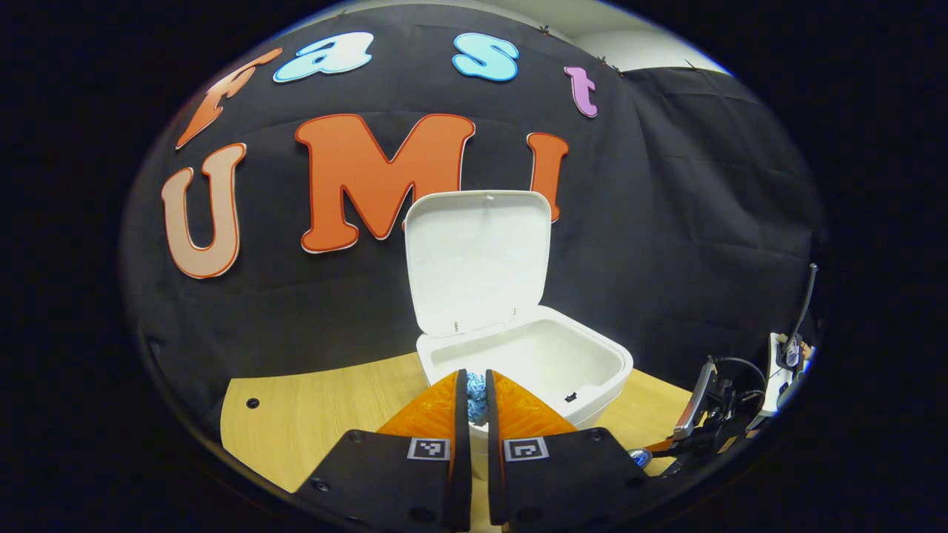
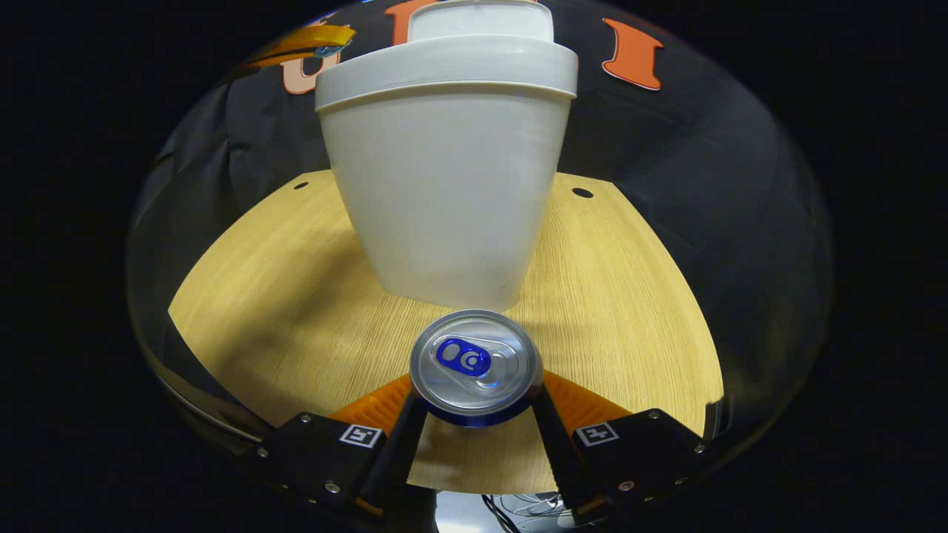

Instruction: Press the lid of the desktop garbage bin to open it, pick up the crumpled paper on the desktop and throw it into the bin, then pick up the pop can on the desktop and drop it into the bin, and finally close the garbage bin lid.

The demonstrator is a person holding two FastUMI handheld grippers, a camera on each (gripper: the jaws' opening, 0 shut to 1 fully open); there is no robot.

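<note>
The white bin (image 1: 592, 363) stands on the wooden table with its lid (image 1: 478, 252) raised upright. My left gripper (image 1: 476, 377) is shut on a small blue crumpled paper (image 1: 476, 396), held at the bin's near rim, just short of the opening. In the right gripper view the bin (image 2: 444, 185) rises close ahead. An upright pop can (image 2: 474, 359) with a silver top and blue tab stands in front of it, and my right gripper (image 2: 474, 389) presses on its two sides. The left gripper (image 2: 311, 41) shows high at the upper left, above the bin.
The wooden table (image 2: 281, 311) has free surface on both sides of the bin and small holes near its back corners. In the left gripper view the right gripper (image 1: 700, 407) with cables sits low at the right. Black cloth wall stands behind.
</note>
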